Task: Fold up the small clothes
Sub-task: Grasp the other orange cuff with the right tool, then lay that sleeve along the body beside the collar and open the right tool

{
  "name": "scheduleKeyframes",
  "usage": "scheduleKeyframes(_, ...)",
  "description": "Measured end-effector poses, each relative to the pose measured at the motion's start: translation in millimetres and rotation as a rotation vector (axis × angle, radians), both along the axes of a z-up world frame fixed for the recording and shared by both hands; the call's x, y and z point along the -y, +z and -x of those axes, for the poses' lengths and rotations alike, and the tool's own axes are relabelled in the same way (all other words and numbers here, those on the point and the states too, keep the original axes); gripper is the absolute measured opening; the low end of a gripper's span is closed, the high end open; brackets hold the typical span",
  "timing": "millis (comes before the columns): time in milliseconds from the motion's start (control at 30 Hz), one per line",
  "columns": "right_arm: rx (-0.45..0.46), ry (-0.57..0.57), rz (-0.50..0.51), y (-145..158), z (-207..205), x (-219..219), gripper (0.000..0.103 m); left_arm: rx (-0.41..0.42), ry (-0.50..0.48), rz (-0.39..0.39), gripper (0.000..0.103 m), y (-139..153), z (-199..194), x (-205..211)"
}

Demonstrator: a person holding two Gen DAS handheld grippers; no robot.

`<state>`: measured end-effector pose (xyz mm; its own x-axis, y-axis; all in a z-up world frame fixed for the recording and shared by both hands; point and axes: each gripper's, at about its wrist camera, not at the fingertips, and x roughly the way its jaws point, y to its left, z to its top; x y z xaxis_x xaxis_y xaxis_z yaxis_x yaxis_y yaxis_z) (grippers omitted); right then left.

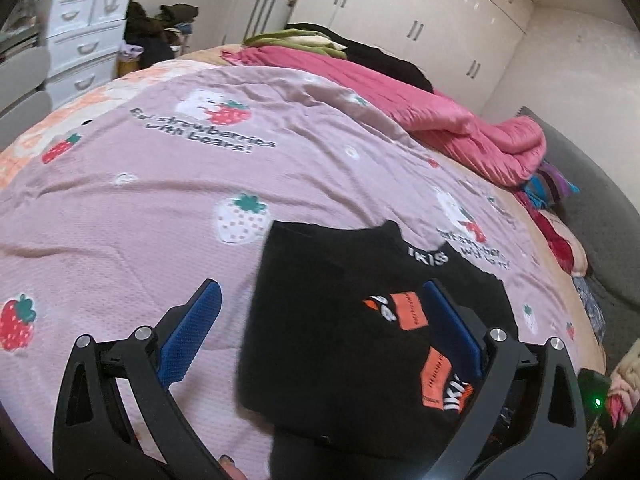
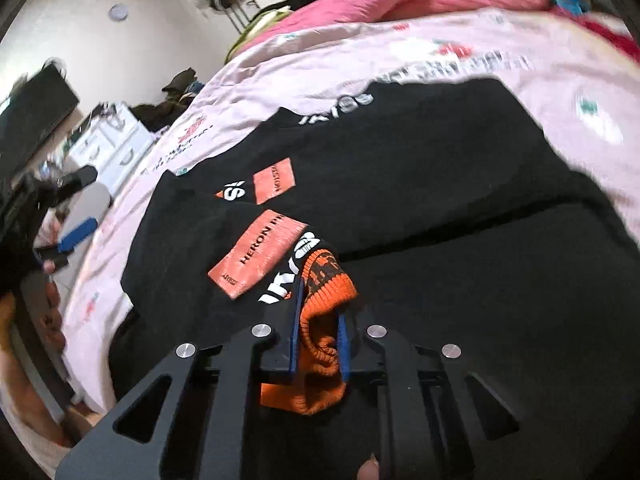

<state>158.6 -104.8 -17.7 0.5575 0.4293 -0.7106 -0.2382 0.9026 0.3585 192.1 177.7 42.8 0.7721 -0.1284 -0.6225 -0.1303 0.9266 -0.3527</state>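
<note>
A black garment (image 2: 400, 184) is spread on the bed (image 1: 120, 208), partly folded; more folding is judged left. Its orange knit cuff (image 2: 324, 320) is pinched in the right hand-held gripper (image 2: 320, 316). The left hand-held gripper (image 1: 320, 320) is held wide, empty, above the garment's edge. Its long axis cannot be told.

Black fingers (image 1: 188, 324) with blue pads, silver screws.
</note>
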Motion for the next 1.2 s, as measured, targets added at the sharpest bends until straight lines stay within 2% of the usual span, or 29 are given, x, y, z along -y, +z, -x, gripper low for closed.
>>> scheduleKeyframes(133,0.064,0.046,0.002,22.6,-2.2,-6.6,0.012,0.003,0.038,0.014,0.094,0.9,1.8,-15.5)
scheduleKeyframes(333,0.181,0.155,0.008,80.2,-24.5,-22.9,0.011,-0.001,0.089,0.04,0.094,-2.0,3.8,-35.9)
scheduleKeyframes(500,0.292,0.232,0.093,124.7,-46.8,-34.2,0.01,-0.009,0.101,0.042,0.094,-5.0,1.2,-40.2)
scheduleKeyframes(633,0.351,0.224,0.157,143.2,-62.7,-25.9,0.01,-0.015,0.097,0.03,0.094,-6.9,-1.5,-37.8)
scheduleKeyframes(833,0.37,0.161,0.185,135.5,-76.6,3.5,0.01,-0.03,0.072,0.001,0.094,-10.8,-10.9,-25.9)
scheduleKeyframes(1200,0.301,0.082,0.165,93.2,-84.4,40.0,0.01,-0.046,-0.067,-0.129,0.094,-17.4,-28.9,35.4)
